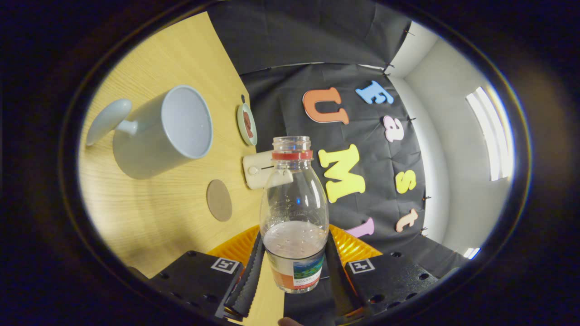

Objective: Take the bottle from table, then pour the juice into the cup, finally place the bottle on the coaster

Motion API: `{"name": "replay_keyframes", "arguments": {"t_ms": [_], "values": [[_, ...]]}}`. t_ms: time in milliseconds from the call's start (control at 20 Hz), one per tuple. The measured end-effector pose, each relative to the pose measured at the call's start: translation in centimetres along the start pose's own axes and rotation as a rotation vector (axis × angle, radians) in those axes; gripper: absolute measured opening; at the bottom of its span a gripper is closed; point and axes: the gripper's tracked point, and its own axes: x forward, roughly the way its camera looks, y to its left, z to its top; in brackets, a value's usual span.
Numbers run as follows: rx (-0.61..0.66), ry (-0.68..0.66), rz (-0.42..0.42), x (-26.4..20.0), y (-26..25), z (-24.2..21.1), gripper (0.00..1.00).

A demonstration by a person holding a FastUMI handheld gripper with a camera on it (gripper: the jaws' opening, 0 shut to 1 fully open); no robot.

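Wooden table [149,217], black cloth wall, gripper [294,271] jaws clamping bottle [294,213], cup [163,131] beyond.

A clear uncapped bottle [294,213] (red neck ring, partly filled) sits clamped between the fingers [248,276]. At ten o'clock stands a pale cup [163,131]. The round coaster [219,200] lies flat at eleven.
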Motion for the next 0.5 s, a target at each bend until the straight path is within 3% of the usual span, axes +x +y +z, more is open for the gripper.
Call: {"name": "replay_keyframes", "arguments": {"t_ms": [500], "values": [[-0.214, -0.006, -0.006, -0.17, 0.02, 0.73, 0.73]]}}
